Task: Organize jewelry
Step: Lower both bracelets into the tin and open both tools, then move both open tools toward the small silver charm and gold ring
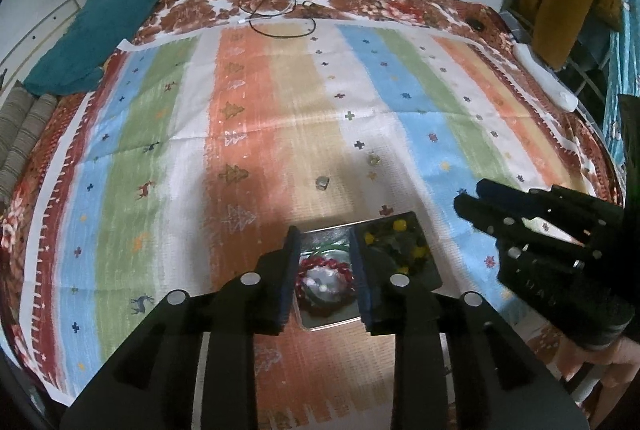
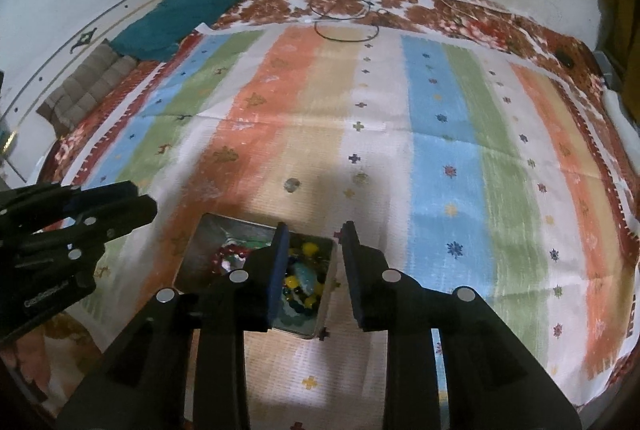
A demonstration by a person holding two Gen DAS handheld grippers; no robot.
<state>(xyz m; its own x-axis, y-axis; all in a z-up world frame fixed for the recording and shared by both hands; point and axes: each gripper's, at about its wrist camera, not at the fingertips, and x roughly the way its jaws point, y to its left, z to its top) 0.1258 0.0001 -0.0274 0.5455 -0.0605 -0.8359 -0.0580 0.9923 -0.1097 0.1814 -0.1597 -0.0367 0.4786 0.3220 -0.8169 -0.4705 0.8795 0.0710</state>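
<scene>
A: Where does the jewelry sit at this moment?

B: Most of it lies in a shallow metal tin point(image 1: 316, 322) on the striped cloth point(image 1: 160, 134). The tin has 2 halves: one holds a red bead bracelet point(image 1: 326, 266), the other a heap of yellow and dark beads point(image 2: 306, 278). Keeping them apart looks like the point of the sorting.

A: And the tongs?

B: The left gripper point(image 1: 325, 272) hovers right over the bracelet half, jaws parted, nothing between them. The right gripper point(image 2: 314, 270) hangs over the bead half's far edge, also spread and empty. In the left wrist view, though, its fingers look close together, so I trust its own camera.

A: Anything left outside the tin?

B: 2 small pieces rest on the cloth beyond it: a greyish stone-like piece point(image 2: 292, 184) and a pale trinket point(image 1: 374, 160), well apart from the tin. I judge those are the next pickups, hence both tongs being released.
</scene>
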